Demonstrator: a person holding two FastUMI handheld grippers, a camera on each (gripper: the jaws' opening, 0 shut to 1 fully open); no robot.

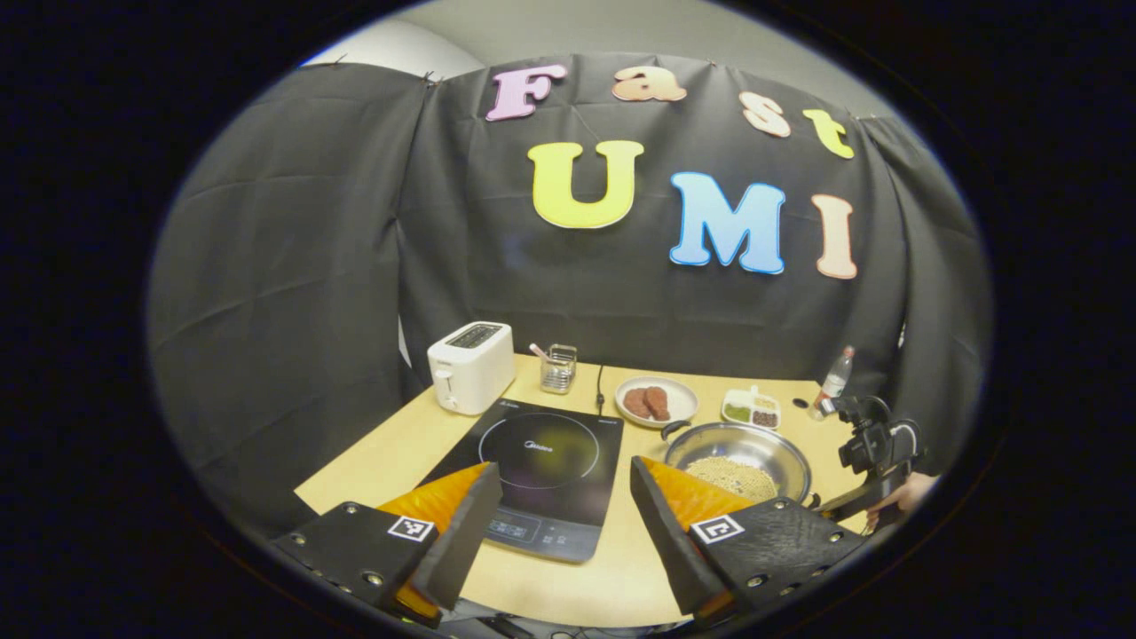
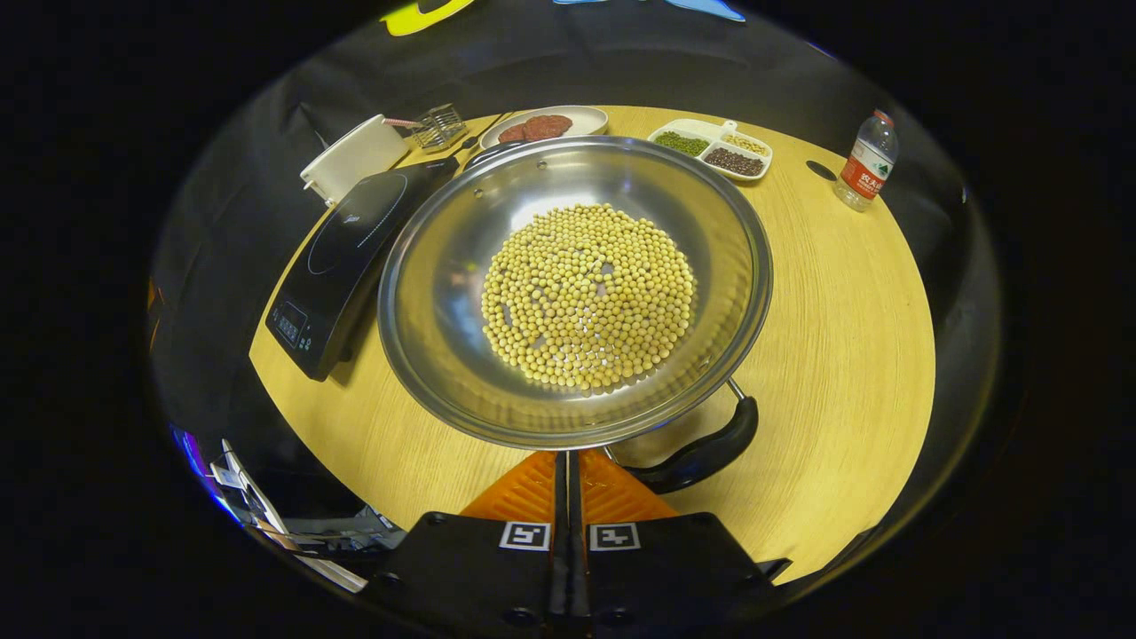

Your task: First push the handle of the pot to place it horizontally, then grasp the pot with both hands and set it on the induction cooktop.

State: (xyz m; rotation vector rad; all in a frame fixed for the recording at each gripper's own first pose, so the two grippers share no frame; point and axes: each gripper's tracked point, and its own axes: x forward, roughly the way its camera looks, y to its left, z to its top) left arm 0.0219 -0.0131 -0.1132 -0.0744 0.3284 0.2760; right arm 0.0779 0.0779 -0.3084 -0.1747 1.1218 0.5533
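A wide steel pot holding a layer of soybeans stands on the wooden table, right of the black induction cooktop. One black handle curves at the pot's near right side, and the other handle sits at the far rim. My right gripper is shut, with nothing between its fingers; its tips are at the pot's near rim, just left of the near handle. In the left gripper view my left gripper stands open above the cooktop, with the pot to its right.
At the table's back stand a white toaster, a wire utensil holder, a plate of meat, a divided dish of beans and a water bottle. Bare table lies right of the pot.
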